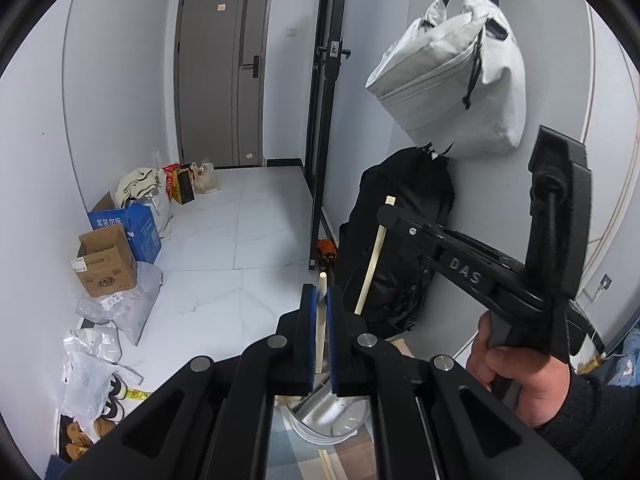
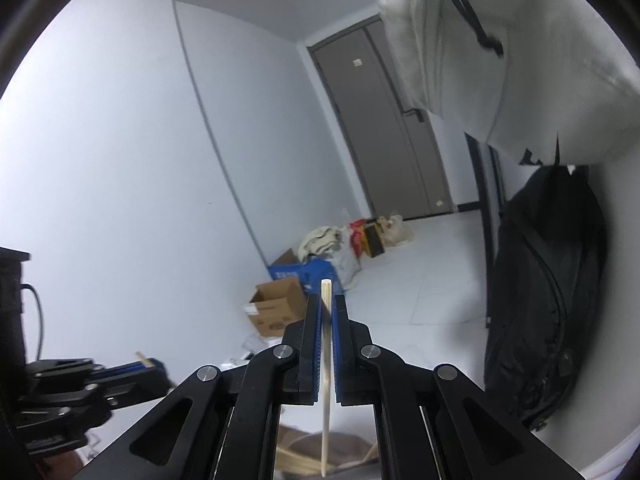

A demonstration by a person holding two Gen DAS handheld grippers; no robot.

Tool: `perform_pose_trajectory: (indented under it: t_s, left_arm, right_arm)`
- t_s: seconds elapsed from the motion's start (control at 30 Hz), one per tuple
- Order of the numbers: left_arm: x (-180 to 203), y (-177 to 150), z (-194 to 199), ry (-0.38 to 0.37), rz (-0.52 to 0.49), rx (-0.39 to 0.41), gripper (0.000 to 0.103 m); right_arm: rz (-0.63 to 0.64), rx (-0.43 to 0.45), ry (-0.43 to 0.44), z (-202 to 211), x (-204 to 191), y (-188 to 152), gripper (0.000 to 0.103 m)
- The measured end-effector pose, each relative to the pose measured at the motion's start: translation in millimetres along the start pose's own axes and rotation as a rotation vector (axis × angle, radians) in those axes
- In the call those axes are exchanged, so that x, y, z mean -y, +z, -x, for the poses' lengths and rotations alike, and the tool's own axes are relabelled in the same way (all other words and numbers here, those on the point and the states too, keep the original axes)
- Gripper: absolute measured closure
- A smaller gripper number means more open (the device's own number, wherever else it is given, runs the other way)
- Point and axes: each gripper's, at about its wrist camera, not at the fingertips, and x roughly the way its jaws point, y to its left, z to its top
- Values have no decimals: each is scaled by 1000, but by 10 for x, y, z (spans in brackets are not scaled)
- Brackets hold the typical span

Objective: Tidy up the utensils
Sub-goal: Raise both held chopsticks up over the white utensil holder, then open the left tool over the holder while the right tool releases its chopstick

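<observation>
Two pale, slender wooden chopsticks are held upright — one [image 1: 321,320] pinched between the left gripper's [image 1: 322,300] blue-padded jaws, one [image 2: 326,344] in the right gripper's [image 2: 327,312]. Beneath them lie a round metal bowl [image 1: 332,420] and more chopsticks [image 1: 330,462] on checked cloth.

A home's entrance hall: a grey front door [image 1: 224,68] with an electronic lock closes off a white tiled floor [image 1: 248,240], cardboard boxes [image 1: 106,264] and plastic bags (shoes among them) line the wall, and a canvas tote [image 1: 452,80] hangs above a black backpack [image 1: 396,248].
</observation>
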Motion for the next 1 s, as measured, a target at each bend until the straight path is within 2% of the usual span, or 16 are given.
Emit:
perform_pose_trajectory:
  t_s: [0.17, 0.37, 0.53, 0.73, 0.83, 1.0]
  left_arm:
    - [-56, -26, -168, -10, -4, -28, 102]
    - [-111, -101, -360, -11, 1, -57, 102]
    - [-157, -180, -452, -13, 20, -57, 102]
    - [-124, -251, -572, -36, 20, -81, 102]
    - [-94, -250, -590, -23, 4, -89, 102]
    - [-168, -269, -648, -35, 40, -102, 102]
  right_arm:
    - [23, 18, -30, -160, 38, -105, 99]
    - [74, -4, -30, -318, 23, -272, 99]
    - [58, -22, -25, -375, 101, -379, 99]
    - [66, -57, -5, -436, 108, -487, 99]
    - [65, -76, 19, -429, 111, -539, 99]
    - [45, -112, 42, -421, 178, -565, 98]
